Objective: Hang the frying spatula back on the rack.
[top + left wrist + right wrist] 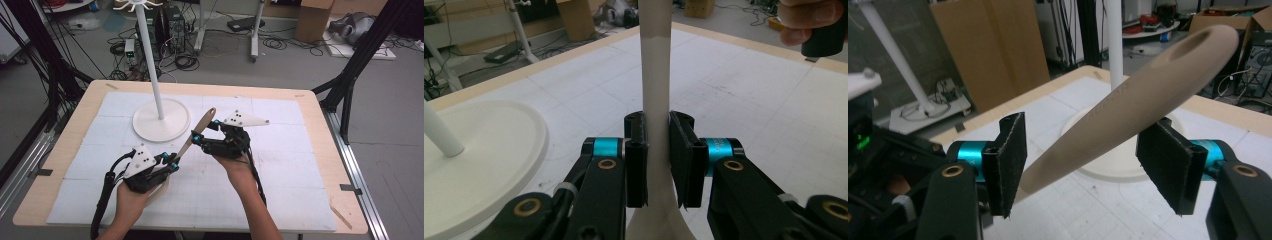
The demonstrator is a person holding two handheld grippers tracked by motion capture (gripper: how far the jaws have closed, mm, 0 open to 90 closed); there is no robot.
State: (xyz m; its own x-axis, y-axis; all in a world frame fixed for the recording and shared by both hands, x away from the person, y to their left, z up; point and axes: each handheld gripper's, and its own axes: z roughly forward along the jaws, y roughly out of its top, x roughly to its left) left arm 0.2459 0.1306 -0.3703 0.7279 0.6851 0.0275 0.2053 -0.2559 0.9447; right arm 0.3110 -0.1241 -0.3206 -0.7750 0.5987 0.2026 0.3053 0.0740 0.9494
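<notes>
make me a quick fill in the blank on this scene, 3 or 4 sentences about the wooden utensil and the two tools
1. The left tool is shut on the wooden utensil's ____.
2. The right tool's pads stand on either side of the utensil without ____ it.
3. The hole in the utensil's handle end shows in the ____ gripper view.
4. On the table behind both tools stands a white stand with a ____ base.

Missing words: handle; touching; right; round

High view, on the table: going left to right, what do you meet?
Left gripper shut on the lower end of the wooden utensil → white stand base → right gripper, fingers astride the utensil's upper part, not pressing.
</notes>
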